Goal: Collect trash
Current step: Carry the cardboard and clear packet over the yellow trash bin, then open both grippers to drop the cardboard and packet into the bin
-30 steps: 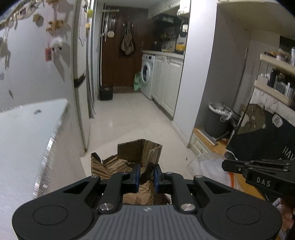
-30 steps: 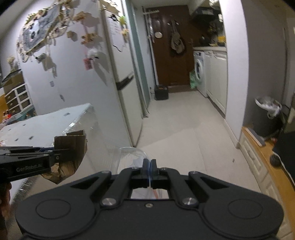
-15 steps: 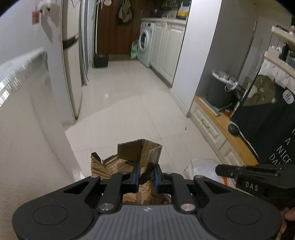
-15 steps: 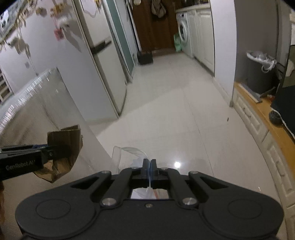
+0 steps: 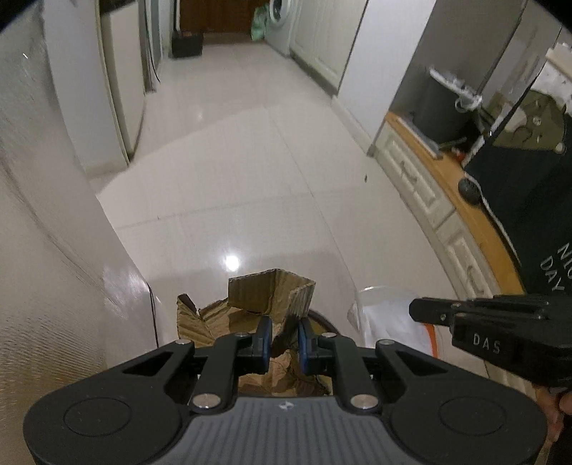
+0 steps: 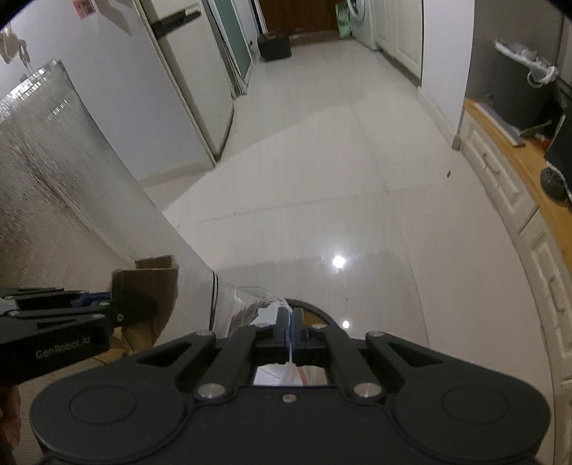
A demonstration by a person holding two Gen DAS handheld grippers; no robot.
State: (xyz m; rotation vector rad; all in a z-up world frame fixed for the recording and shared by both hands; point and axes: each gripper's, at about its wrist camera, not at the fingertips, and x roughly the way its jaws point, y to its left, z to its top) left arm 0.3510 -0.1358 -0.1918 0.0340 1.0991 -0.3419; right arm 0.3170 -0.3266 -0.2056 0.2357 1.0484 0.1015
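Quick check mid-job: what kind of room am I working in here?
Most likely a home kitchen and laundry passage: a tall fridge on one side, a front-loading washing machine beside white cabinets at the far end, and a lined grey trash bin in a nook.

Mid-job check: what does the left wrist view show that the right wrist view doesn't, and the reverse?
Only the left wrist view shows the left hand-held gripper shut on the crumpled cardboard from above, plus the dark printed cloth. Only the right wrist view shows the right hand-held gripper pinched on the clear plastic packaging, and the fridge front. Both share the tiled floor, the grey bin and the wooden ledge.
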